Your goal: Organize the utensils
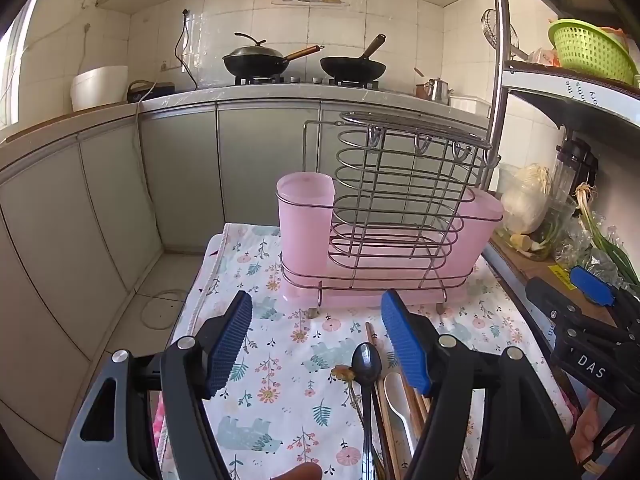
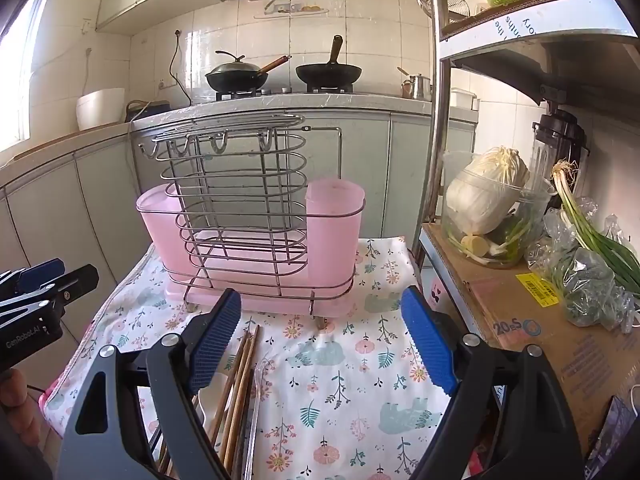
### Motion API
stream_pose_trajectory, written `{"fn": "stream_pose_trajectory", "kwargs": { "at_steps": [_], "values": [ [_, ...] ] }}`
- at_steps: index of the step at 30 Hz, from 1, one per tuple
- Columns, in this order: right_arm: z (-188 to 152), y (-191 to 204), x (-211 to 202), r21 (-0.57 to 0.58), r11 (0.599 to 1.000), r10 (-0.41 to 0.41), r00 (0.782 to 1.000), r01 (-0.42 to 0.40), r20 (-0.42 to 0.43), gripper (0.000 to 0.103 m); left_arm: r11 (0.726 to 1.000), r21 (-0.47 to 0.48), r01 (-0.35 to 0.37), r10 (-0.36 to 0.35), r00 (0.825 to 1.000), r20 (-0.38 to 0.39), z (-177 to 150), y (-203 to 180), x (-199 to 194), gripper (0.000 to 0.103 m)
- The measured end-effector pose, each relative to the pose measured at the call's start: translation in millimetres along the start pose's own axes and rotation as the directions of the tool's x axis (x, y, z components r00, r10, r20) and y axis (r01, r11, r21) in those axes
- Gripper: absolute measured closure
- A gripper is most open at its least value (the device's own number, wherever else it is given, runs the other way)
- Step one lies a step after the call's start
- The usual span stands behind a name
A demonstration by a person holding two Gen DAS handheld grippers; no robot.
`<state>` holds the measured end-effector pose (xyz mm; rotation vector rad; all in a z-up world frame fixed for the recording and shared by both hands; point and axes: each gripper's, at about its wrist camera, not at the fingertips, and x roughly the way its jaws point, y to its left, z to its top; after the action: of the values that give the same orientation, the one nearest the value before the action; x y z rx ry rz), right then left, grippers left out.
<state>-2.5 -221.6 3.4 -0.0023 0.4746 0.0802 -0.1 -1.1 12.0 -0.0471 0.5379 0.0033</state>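
Item 1, left gripper (image 1: 316,340): jaws spread wide, blue ribbed pads apart, nothing between them. It hovers over the floral cloth (image 1: 280,364) on the table, angled downward.

Item 2, right gripper (image 2: 322,336): jaws equally wide, empty, held over the right part of the same cloth.

Item 3, utensil bundle, lying flat on the cloth at the near edge:
- 1 dark metal spoon (image 1: 367,364), bowl pointing far, lying just inside the right pad of the left gripper.
- 1 white plastic spoon (image 1: 396,400), just right of the dark spoon, partly under that gripper's right finger.
- Several wooden chopsticks (image 1: 378,368), tips pointing toward the far side, running beside and beneath the spoons.
In the right wrist view the chopsticks lie by the right gripper's left finger, left of its open gap.

Item 4, wire utensil rack (image 1: 400,208): upright on the far part of the cloth, beyond both grippers and apart from the bundle. It sits on a pink drip tray (image 1: 384,268), with 1 pink cup (image 1: 306,216) at its left end and another pink compartment at its right end. No utensil shows inside.

Item 5, background: 2 woks (image 1: 260,60) on the stove at the far counter; a shelf with a green basket (image 1: 588,50) at far right.
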Motion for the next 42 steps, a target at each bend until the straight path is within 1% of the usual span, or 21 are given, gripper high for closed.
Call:
{"fn": "stream_pose_trajectory", "kwargs": {
  "at_steps": [42],
  "values": [
    [0.3,0.7,-2.6,-0.005,1.000,0.006,1.000,-0.006,0.014,0.020,1.000,-0.005,0.014,-0.014,1.000,0.016,0.1,-3.4,-11.0,0.036]
  ]
}}
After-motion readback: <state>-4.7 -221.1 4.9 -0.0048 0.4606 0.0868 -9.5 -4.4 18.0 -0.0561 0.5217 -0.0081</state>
